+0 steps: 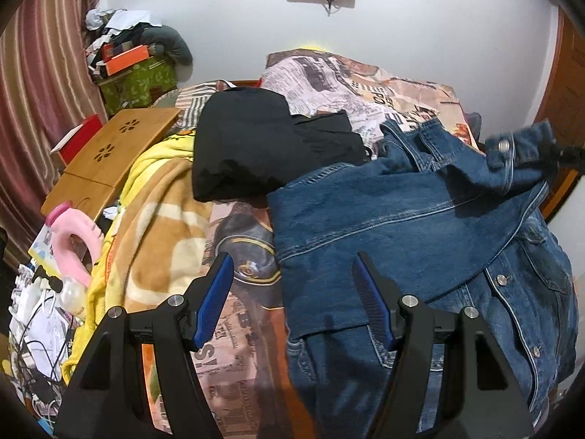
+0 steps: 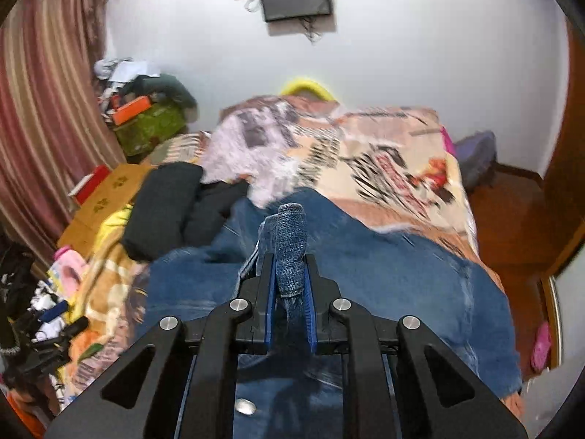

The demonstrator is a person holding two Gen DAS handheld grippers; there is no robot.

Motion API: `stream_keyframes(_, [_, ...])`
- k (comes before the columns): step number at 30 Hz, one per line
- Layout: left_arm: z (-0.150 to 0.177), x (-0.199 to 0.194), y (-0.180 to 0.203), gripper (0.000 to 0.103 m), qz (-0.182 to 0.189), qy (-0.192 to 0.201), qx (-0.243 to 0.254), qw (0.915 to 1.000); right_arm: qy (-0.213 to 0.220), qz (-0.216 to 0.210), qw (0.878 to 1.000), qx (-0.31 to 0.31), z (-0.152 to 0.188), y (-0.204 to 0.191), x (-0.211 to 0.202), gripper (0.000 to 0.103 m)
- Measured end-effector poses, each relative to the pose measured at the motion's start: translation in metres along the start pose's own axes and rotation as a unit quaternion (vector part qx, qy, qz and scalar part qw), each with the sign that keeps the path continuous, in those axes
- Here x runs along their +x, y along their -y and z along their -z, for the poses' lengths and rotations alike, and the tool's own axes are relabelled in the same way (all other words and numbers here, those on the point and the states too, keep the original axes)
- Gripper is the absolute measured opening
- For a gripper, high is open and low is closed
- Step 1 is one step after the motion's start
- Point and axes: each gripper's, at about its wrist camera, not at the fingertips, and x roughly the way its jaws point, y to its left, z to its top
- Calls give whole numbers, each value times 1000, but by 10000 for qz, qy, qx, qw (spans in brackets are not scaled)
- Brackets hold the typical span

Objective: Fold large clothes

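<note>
A blue denim jacket point(image 1: 420, 226) lies spread on the bed, back side up, with its buttoned front at the right. My left gripper point(image 1: 294, 267) is open and empty, hovering over the jacket's left edge. My right gripper point(image 2: 289, 259) is shut on a fold of the denim jacket point(image 2: 290, 241), the cuff end of a sleeve, and holds it lifted above the jacket's body point(image 2: 365, 278). In the left wrist view the right gripper's dark tip point(image 1: 563, 153) holds the raised cuff at the far right.
A folded black garment point(image 1: 252, 146) lies just beyond the jacket. A yellow and tan blanket point(image 1: 153, 226) lies to the left, and a printed bedspread point(image 1: 365, 84) covers the bed. A wooden lap tray point(image 1: 109, 157) and clutter lie at the left edge. A wooden door stands at the right.
</note>
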Motion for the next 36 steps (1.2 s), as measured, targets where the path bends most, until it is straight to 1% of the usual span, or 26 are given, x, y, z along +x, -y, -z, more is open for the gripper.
stream_keyframes(6, [4, 5, 16, 66, -2, -77, 251, 9997, -608, 312, 9967, 426, 30, 47, 23, 12])
stream_keyframes(10, [8, 8, 25, 66, -12, -134, 428, 9990, -1156, 224, 9869, 1103, 49, 87, 39, 15])
stream_keyframes(12, [10, 11, 30, 66, -28, -166, 521, 9985, -1327, 118, 9822, 1325, 59, 101, 42, 18])
stream_keyframes(14, [12, 15, 35, 66, -50, -206, 627, 9978, -1299, 43, 9824, 1342, 65, 106, 36, 23])
stream_keyframes(18, [14, 18, 44, 66, -30, -240, 708, 9972, -1236, 24, 9872, 1003, 61, 99, 22, 25])
stream_keyframes(19, [14, 19, 46, 66, -3, -246, 715, 9971, -1217, 26, 9881, 945, 60, 99, 20, 29])
stream_keyframes(22, [14, 19, 50, 66, 38, -245, 733, 9970, -1200, 28, 9888, 889, 57, 102, 19, 42])
stream_keyframes(25, [12, 19, 54, 66, 32, -236, 787, 9966, -1068, 81, 9892, 1005, 53, 109, 17, 43])
stream_keyframes(28, [11, 19, 56, 66, 17, -231, 823, 9963, -849, 199, 9881, 1269, 47, 120, 10, 43])
stream_keyframes(30, [10, 21, 57, 66, 22, -244, 826, 9963, -778, 322, 9864, 1414, 45, 129, 5, 43])
stream_keyframes(33, [10, 24, 60, 66, 44, -287, 837, 9961, -775, 477, 9845, 1497, 45, 137, 2, 44])
stream_keyframes(34, [10, 24, 61, 66, 54, -300, 841, 9960, -828, 494, 9833, 1545, 47, 141, 3, 46])
stream_keyframes(36, [10, 28, 65, 66, 116, -358, 850, 9957, -991, 494, 9805, 1626, 54, 146, 8, 46])
